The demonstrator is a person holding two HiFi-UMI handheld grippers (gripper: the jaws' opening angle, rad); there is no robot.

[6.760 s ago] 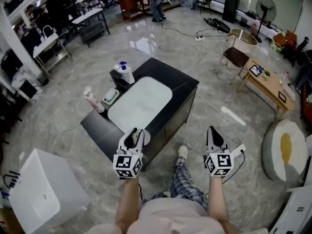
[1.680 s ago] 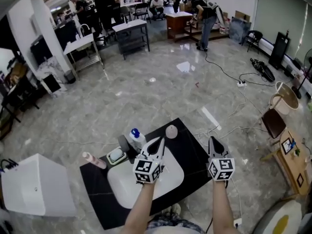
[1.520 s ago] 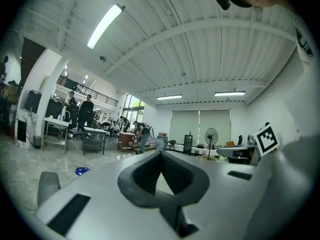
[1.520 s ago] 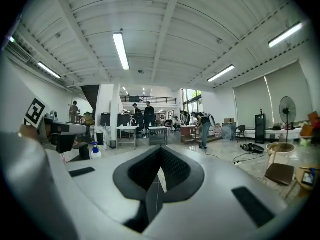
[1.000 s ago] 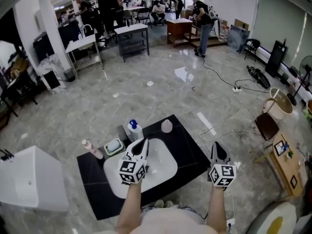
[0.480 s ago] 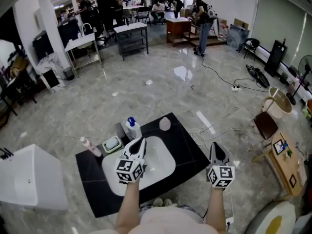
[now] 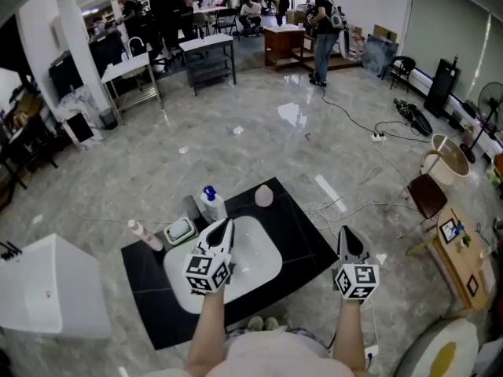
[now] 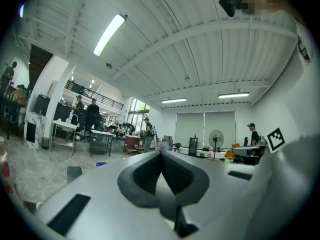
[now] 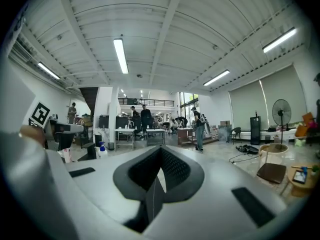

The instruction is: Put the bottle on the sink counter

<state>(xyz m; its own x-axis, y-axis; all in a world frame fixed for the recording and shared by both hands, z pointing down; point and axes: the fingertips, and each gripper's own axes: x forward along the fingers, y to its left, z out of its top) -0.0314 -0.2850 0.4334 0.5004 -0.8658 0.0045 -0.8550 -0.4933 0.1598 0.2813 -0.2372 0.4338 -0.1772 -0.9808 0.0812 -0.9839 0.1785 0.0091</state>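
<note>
The left tool (image 7: 227,225) is hanging over the white basin (image 7: 255,251), clenched on nothing, having drawn back from the pale round bottle (image 7: 264,197). That bottle is now standing free on the black worktop (image 7: 302,238), just above frame centre, so the placing is looking done. The right tool (image 7: 344,234) is idling at lower right, clenched and empty. A blue-capped bottle (image 7: 210,205), a small tray (image 7: 179,230) and a pink bottle (image 7: 142,235) are lining the worktop's left side, and nothing is blocking either tool.

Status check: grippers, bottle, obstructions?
Left gripper shut, empty; right gripper shut, empty. Pale round bottle, blue-capped bottle, pink bottle all on sink counter. Nothing blocking either gripper.
</note>
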